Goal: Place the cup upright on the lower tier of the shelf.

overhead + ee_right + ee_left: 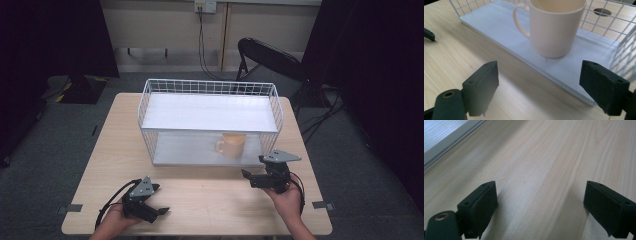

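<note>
A peach mug [232,145] stands upright on the lower shelf of a white wire rack [210,87], towards its right end, handle to the left. My right gripper [254,167] is open just in front of that shelf, low over the wooden table [200,195]. In the right gripper view the mug [554,30] stands a short way beyond the open right gripper [539,63], nothing between the jaws. My left gripper [159,199] is open near the table's front left. The left gripper [540,183] looks over bare wood, with the shelf's edge [439,142] at upper left.
The rack has a white upper shelf [210,112] above the mug. A black folding chair [272,57] stands behind the table at the right, with cables on the floor near it. Dark curtains hang at both sides.
</note>
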A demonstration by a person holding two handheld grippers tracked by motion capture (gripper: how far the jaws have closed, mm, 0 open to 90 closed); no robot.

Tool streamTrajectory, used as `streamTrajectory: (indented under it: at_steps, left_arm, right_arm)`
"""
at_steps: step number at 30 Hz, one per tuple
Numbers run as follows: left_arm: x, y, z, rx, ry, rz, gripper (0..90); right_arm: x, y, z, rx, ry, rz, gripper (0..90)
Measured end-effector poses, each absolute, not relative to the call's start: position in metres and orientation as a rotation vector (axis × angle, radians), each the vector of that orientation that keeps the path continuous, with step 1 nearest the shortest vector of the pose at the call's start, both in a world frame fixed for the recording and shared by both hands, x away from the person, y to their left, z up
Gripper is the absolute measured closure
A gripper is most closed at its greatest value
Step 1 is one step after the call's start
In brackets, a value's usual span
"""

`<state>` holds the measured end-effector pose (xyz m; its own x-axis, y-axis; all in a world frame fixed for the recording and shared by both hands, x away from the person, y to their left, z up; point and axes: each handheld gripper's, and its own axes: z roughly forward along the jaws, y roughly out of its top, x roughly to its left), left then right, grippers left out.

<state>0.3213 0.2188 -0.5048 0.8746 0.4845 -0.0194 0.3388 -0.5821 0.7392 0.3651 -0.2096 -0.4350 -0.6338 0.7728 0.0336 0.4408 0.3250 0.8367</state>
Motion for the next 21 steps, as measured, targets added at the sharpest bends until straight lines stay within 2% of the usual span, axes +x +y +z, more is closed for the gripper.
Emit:
streamTrajectory:
  at_steps: [21]
  left_arm:
    - [0.321, 0.219, -0.505, 2.245, 0.591, 0.236, 11.5]
  right_arm:
    - [0.349, -0.248, -0.450, 1.041, 2.251, 1.204, 15.3]
